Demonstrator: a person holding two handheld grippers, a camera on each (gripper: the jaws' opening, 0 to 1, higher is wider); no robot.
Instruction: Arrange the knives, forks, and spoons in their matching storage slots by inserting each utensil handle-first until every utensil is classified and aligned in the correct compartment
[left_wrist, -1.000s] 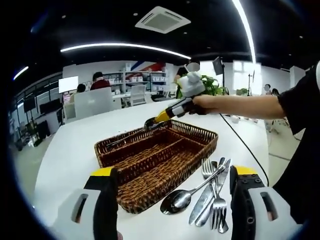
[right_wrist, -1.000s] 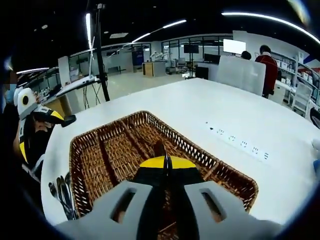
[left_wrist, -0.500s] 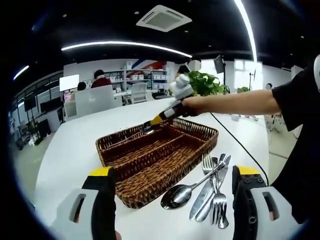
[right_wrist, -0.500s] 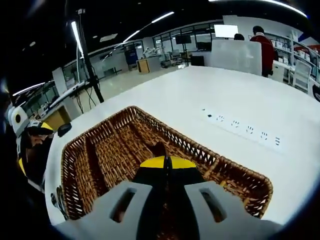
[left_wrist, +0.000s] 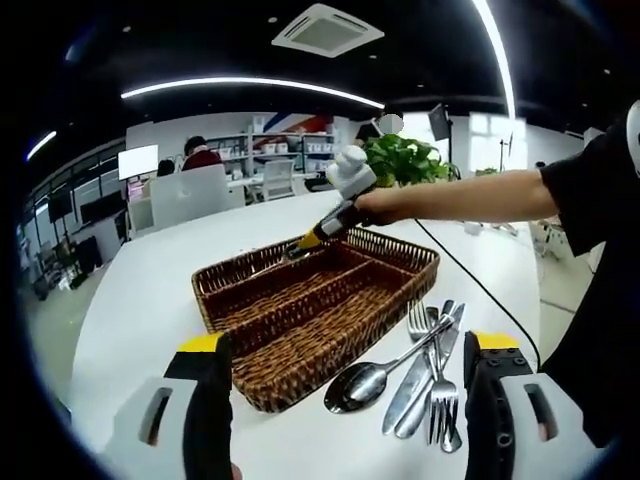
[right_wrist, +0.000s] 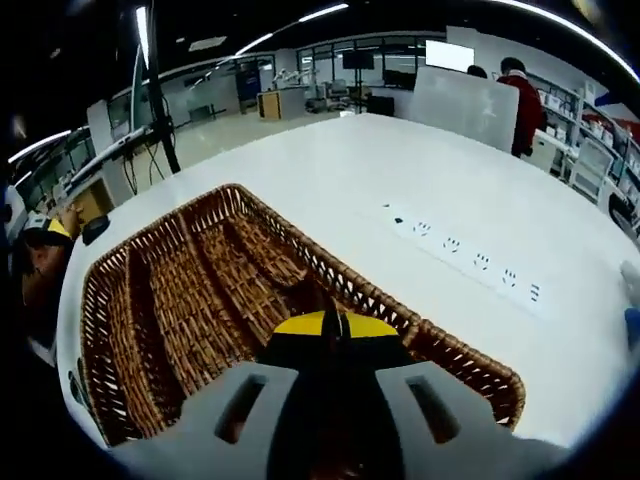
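Note:
A brown wicker basket (left_wrist: 400, 262) (right_wrist: 150, 245) with three long compartments lies on the white table. To its right a spoon (left_wrist: 362, 382), a knife (left_wrist: 412, 385) and forks (left_wrist: 441, 392) lie in a loose pile. My left gripper (left_wrist: 350, 425) hovers open in front of the basket, nothing between its jaws. Held by a person's hand, my right gripper (left_wrist: 298, 246) (right_wrist: 323, 318) reaches over the basket's far compartment. Its jaws are shut on a dark utensil end (right_wrist: 312, 295); I cannot tell which kind it is.
A row of sockets (right_wrist: 465, 252) is set into the table beyond the basket. A black cable (left_wrist: 485, 292) runs across the table near the utensil pile. A green plant (left_wrist: 405, 165) stands behind. People sit at desks further back.
The right gripper has tilted a little steeper over the far compartment, still shut. Both views shifted slightly with the hands. The utensil pile has not moved.

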